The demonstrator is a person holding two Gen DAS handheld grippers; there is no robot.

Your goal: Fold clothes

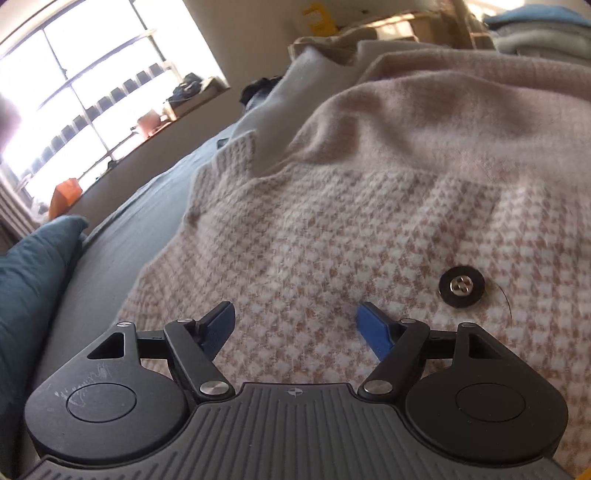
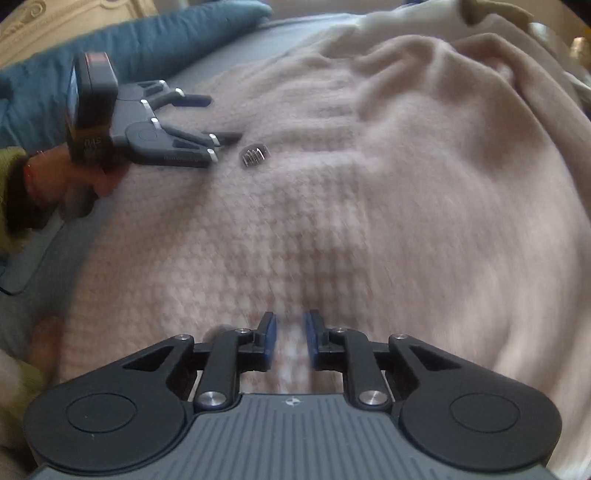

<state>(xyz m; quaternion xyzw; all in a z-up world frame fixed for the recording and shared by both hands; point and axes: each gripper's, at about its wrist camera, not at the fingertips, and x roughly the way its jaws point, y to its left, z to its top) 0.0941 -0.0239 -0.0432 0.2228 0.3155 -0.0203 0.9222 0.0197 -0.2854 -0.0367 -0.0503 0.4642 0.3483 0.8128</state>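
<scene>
A beige and white houndstooth knit garment (image 1: 332, 229) lies spread over a grey bed, with a black button (image 1: 461, 286) on it. My left gripper (image 1: 295, 321) is open and empty, just above the knit, left of the button. In the right wrist view the same garment (image 2: 369, 206) fills the frame and the button (image 2: 254, 155) lies near the left gripper (image 2: 218, 118). My right gripper (image 2: 289, 332) has its jaws close together with a fold of the knit between the pads; the view is blurred.
The grey bed sheet (image 1: 122, 236) lies left of the garment. A teal pillow (image 1: 33, 266) is at the far left, also in the right wrist view (image 2: 155, 40). A window sill with objects (image 1: 155, 118) and stacked fabrics (image 1: 539, 33) lie beyond.
</scene>
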